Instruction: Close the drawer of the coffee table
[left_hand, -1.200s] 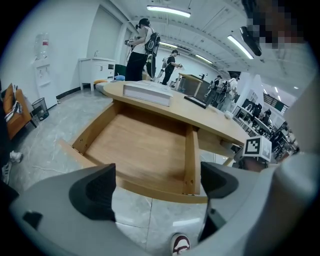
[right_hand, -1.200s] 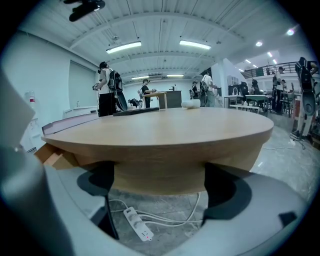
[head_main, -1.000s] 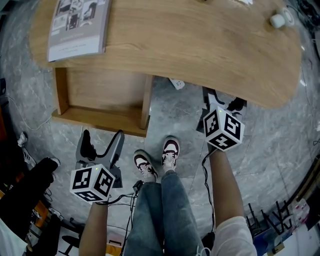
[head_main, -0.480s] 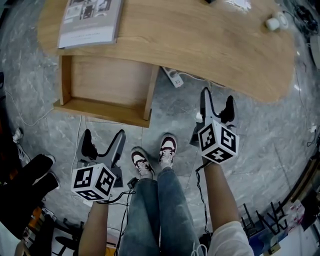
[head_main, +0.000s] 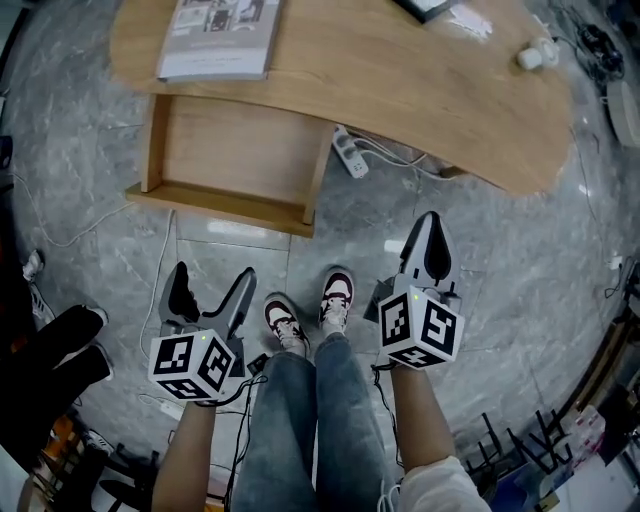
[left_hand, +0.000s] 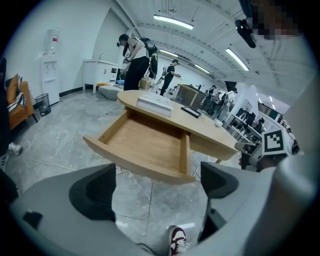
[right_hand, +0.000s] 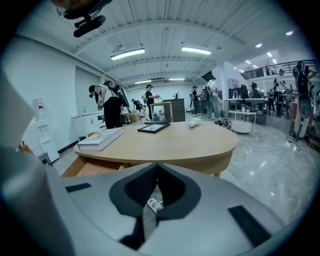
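Nearest you, your shoes (head_main: 340, 300) stand on the grey floor (head_main: 520, 300), between the two grippers. The left gripper (head_main: 210, 292) hangs with its jaws wide apart and nothing between them. The right gripper (head_main: 432, 235) has just closed its jaws, pad against pad, on nothing. The small white thing glimpsed through the slit below the pads is probably the power strip (head_main: 350, 155) on the floor beyond, though that view is too tight to be sure.

Ahead of both grippers, the drawer (head_main: 235, 155) stands pulled well out from under the coffee table (head_main: 420, 100). It is empty, with its front panel (head_main: 225, 205) toward you. The panel's long axis runs across your line of reach. It lies straight ahead of the left gripper, which is the nearer. The right gripper faces the table's edge, off to the panel's right. Closing calls for a push away from you, square to the panel. Farthest, a book (head_main: 220, 35) lies on the tabletop above the drawer.
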